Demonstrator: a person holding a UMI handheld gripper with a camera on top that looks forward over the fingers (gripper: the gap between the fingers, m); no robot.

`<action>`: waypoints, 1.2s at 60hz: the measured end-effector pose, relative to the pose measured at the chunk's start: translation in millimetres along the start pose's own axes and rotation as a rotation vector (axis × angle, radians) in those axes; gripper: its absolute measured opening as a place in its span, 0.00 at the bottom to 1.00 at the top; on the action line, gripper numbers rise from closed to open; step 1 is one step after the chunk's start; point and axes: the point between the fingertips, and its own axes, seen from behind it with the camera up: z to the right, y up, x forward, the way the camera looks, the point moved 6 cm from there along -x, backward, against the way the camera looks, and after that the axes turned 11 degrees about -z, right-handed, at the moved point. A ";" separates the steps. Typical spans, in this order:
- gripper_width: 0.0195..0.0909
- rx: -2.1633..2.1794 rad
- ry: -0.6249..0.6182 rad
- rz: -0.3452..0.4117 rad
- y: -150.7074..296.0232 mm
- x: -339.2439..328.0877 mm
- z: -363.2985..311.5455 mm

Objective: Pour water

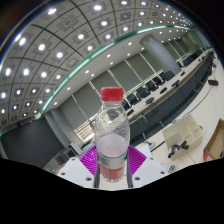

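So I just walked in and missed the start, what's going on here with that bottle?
A hand-held claw has a clear plastic bottle with a red cap between its two fingers, the pink pads pressed against its lower part. The bottle is upright, cap on, and raised well up, with a large hall, its ceiling lights and rows of desks behind it. No cup or other vessel to pour into is in view.

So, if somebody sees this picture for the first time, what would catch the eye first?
First, the clear plastic bottle with its red cap, standing upright between the two fingers of the tool, whose purple pads press its lower sides. Beyond it lies a large hall, with a curved ceiling full of small round lights overhead and rows of desks further back.
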 end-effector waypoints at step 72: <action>0.92 -0.375 -0.552 -0.290 -118.2 -49.6 235.8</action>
